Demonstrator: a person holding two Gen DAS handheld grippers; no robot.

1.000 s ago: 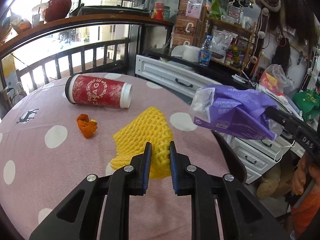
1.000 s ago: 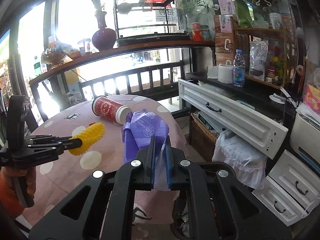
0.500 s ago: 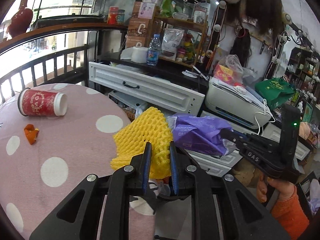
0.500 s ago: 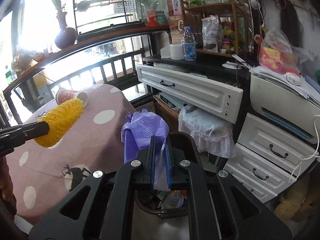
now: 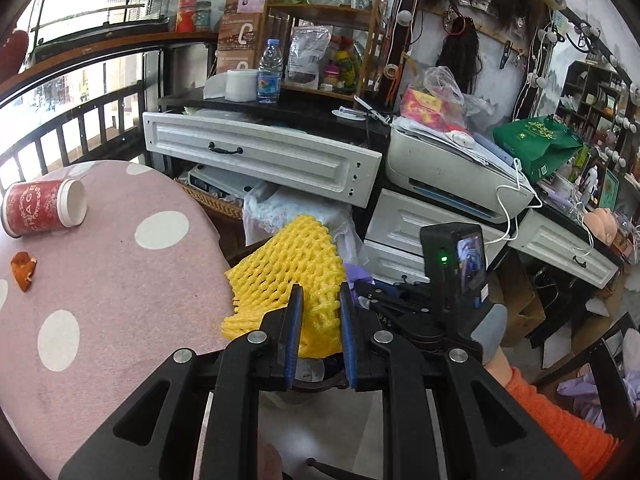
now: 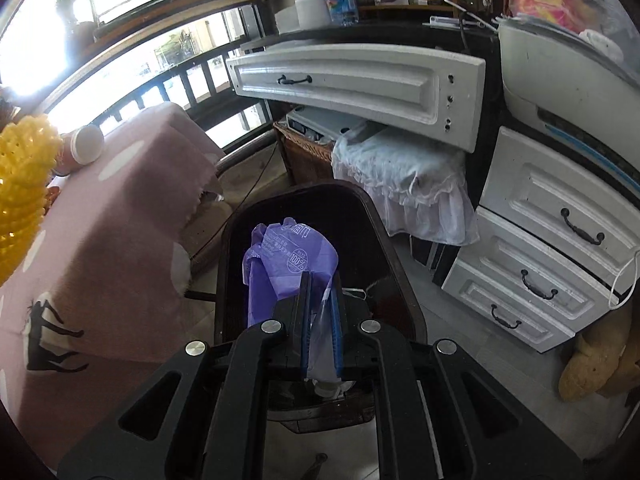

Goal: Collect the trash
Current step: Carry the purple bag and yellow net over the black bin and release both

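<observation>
We observe the left gripper (image 5: 319, 304) grasping yellow foam netting (image 5: 292, 264) and the right gripper (image 6: 320, 296) grasping a purple wrapper (image 6: 284, 256); at 9 o'clock, the pink polka-dot desk (image 5: 120, 280) carries a red cup (image 5: 40, 208).

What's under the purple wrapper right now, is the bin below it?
Yes. The purple wrapper, clamped in the right gripper, hangs over the dark bin. Some pale trash shows near the bin's bottom; the wrapper and gripper cover the rest.

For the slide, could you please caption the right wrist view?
Right gripper holds a purple wrapper over a dark bin.
</observation>
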